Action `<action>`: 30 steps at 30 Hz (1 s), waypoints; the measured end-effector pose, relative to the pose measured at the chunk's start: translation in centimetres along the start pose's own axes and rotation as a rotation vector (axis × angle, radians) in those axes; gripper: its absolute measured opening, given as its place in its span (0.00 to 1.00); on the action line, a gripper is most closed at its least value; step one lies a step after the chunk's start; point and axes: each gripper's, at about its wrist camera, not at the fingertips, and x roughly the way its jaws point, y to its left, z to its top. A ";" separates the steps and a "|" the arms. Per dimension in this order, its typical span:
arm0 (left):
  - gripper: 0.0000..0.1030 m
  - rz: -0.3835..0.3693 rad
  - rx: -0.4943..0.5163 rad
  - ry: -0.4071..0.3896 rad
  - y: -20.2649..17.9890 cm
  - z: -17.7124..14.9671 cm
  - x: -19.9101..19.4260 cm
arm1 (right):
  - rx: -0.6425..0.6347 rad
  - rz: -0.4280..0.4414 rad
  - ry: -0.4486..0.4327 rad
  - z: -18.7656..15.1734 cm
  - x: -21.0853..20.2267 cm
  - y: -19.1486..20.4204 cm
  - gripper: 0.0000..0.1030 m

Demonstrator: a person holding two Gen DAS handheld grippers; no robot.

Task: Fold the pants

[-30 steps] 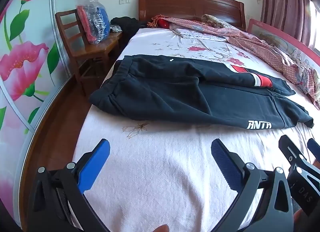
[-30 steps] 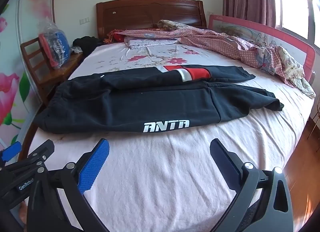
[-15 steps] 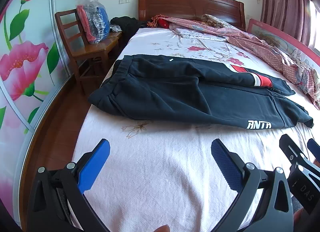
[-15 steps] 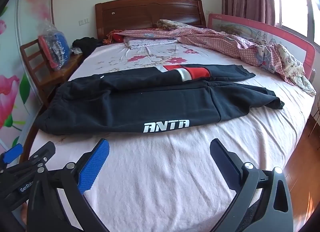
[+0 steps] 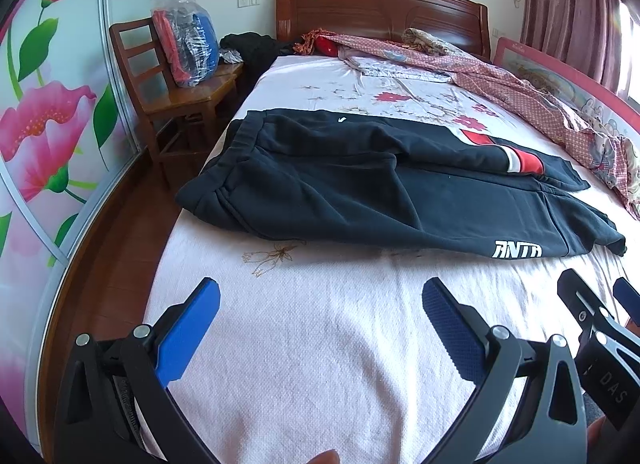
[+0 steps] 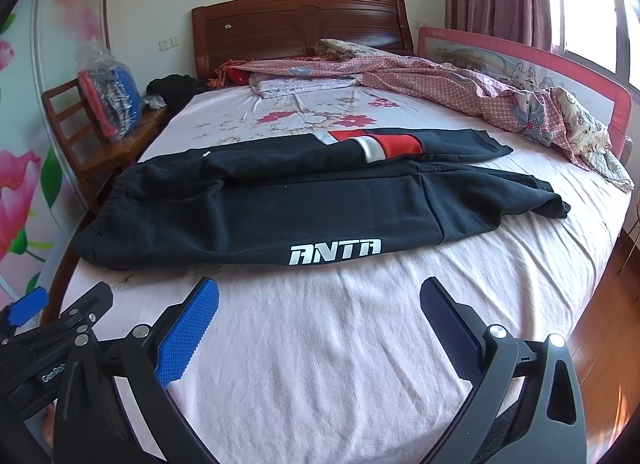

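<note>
Black pants [image 5: 360, 192] lie flat across the bed [image 5: 320, 364], waistband twd the chair [image 5: 168, 80] – L gripper [image 5: 320, 316] & R gripper [image 6: 318, 316] hover near, fingers wide apart, holding nothing

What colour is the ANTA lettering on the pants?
White, on the black pants; the lettering reads clearest in the right wrist view.

Pants [image 6: 280, 208] matt black fleece, probably; headboard [image 6: 300, 28] glossy wood; sheet [image 6: 340, 344] textured cloth.
</note>
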 end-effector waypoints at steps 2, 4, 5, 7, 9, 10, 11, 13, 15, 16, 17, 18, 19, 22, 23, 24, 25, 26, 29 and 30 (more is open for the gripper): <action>0.98 0.002 0.001 -0.001 0.0 0.0 0.0 | 0.007 0.002 -0.001 0.0 -0.1 -0.1 0.97; 0.98 0.000 0.002 0.000 -0.1 0.0 -0.1 | 0.006 0.004 -0.001 0.0 -0.1 0.0 0.97; 0.98 -0.001 0.001 -0.001 -0.1 -0.1 -0.1 | 0.006 0.003 -0.001 0.0 -0.1 -0.1 0.97; 0.98 -0.003 0.002 -0.002 0.0 0.0 -0.1 | 0.005 0.005 -0.001 0.0 -0.1 -0.1 0.97; 0.98 -0.004 0.002 -0.001 -0.1 0.0 0.0 | 0.004 0.003 -0.001 0.0 -0.1 0.0 0.97; 0.98 -0.004 0.000 0.000 -0.1 0.0 0.0 | 0.004 0.006 -0.001 0.0 -0.1 0.0 0.97; 0.98 -0.002 0.000 -0.001 0.0 0.0 0.0 | 0.003 0.006 -0.001 0.0 -0.1 0.0 0.97; 0.98 -0.003 -0.001 0.000 -0.1 0.0 0.0 | 0.003 0.005 -0.001 0.0 -0.1 0.0 0.97; 0.98 -0.003 0.000 -0.001 -0.1 0.0 0.0 | 0.004 0.004 0.002 0.0 -0.1 0.0 0.97; 0.98 -0.003 0.000 -0.001 -0.1 0.0 0.0 | 0.003 0.004 0.001 0.0 -0.1 0.0 0.97; 0.98 -0.002 0.000 -0.001 -0.1 0.0 0.0 | 0.003 0.005 0.001 0.0 -0.1 -0.1 0.97; 0.98 -0.005 0.001 0.000 -0.1 0.1 0.0 | 0.004 0.002 0.002 0.0 -0.1 0.0 0.97; 0.98 -0.003 0.001 0.000 -0.1 0.1 0.0 | 0.005 0.003 0.002 0.0 0.0 0.0 0.97; 0.98 -0.005 0.000 0.002 -0.1 0.1 0.0 | 0.002 0.003 0.002 0.0 0.0 0.1 0.97; 0.98 -0.004 0.000 0.001 -0.1 0.1 0.0 | 0.003 0.008 0.002 0.0 0.0 0.1 0.97; 0.98 -0.004 0.001 0.001 -0.1 0.1 0.0 | 0.003 0.007 0.002 0.0 0.0 0.1 0.97; 0.98 -0.005 0.001 0.002 -0.1 0.1 0.0 | 0.002 0.003 0.003 0.0 0.0 0.2 0.97; 0.98 -0.005 0.001 0.002 -0.1 0.1 0.0 | 0.002 0.007 0.001 0.0 0.0 0.2 0.97; 0.98 -0.005 0.002 -0.001 -0.1 0.2 0.0 | 0.003 0.010 0.000 0.1 -0.1 0.3 0.97; 0.98 -0.005 0.002 -0.001 -0.1 0.2 0.0 | 0.001 0.016 -0.001 0.1 -0.1 0.3 0.97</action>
